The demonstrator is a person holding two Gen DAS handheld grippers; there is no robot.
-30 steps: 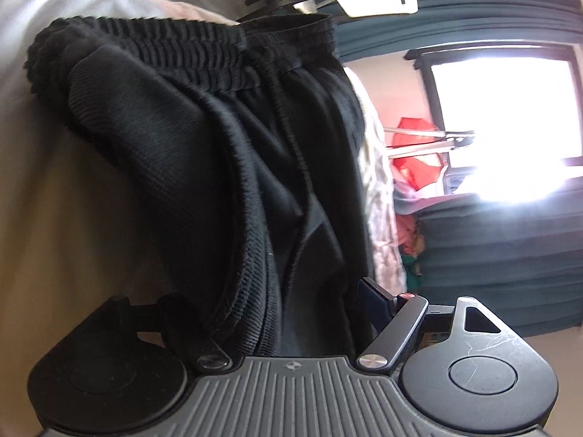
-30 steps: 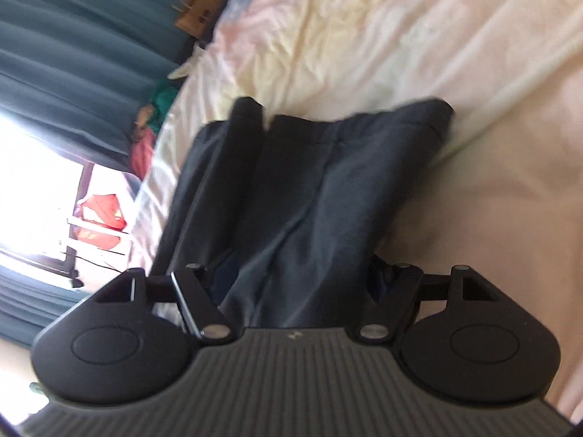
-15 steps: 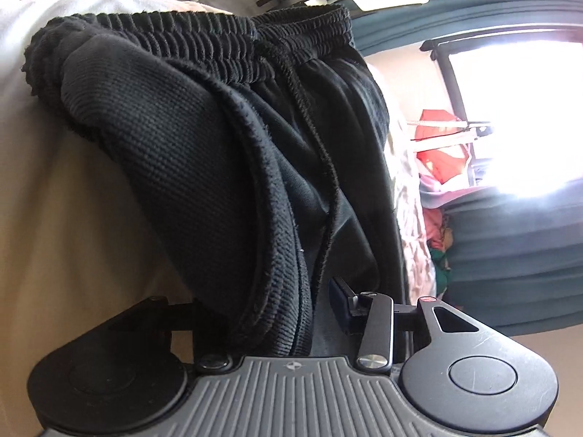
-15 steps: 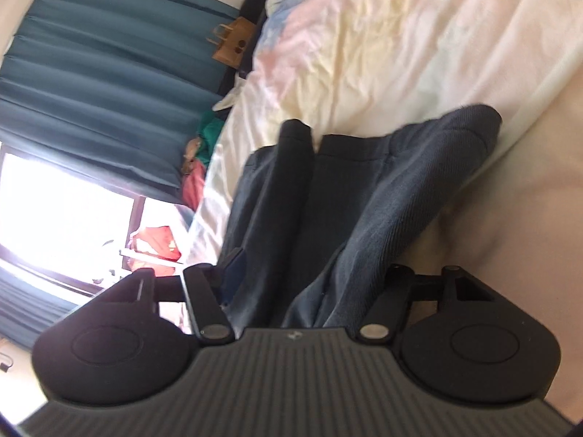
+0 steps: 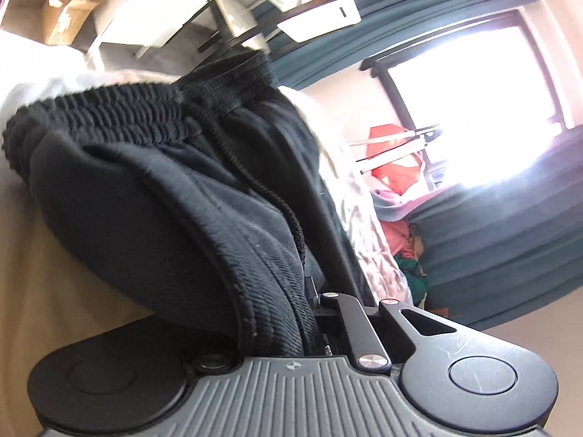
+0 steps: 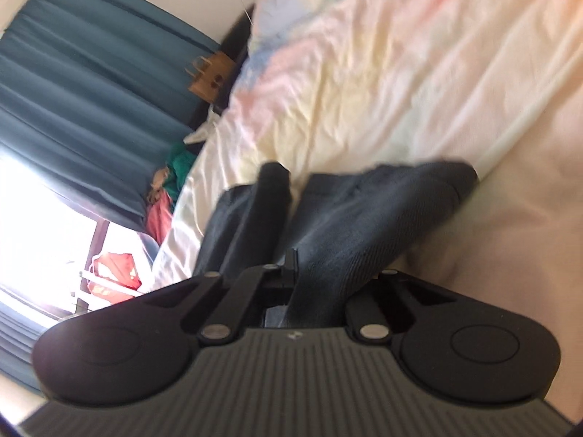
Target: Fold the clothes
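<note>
Pinching the black shorts (image 5: 189, 218) between them, both claws (image 5: 306, 313) (image 6: 295, 284) are clamped onto fabric.

Garment (image 5: 175, 196): black, ribbed knit, gathered waistband (image 5: 120, 116) at 10 o'clock; reads charcoal in right wrist view (image 6: 364, 215)
Bedsheet (image 6: 400, 83): pale cream, faint pink, yellow and blue patches
Curtains (image 5: 510, 240): teal, pleated, at 3 o'clock
Cloth by window (image 5: 393, 160): red-orange
Cardboard box (image 5: 65, 11): brown, 11 o'clock
Gripper bodies (image 5: 291, 397): grey ribbed, black discs
</note>
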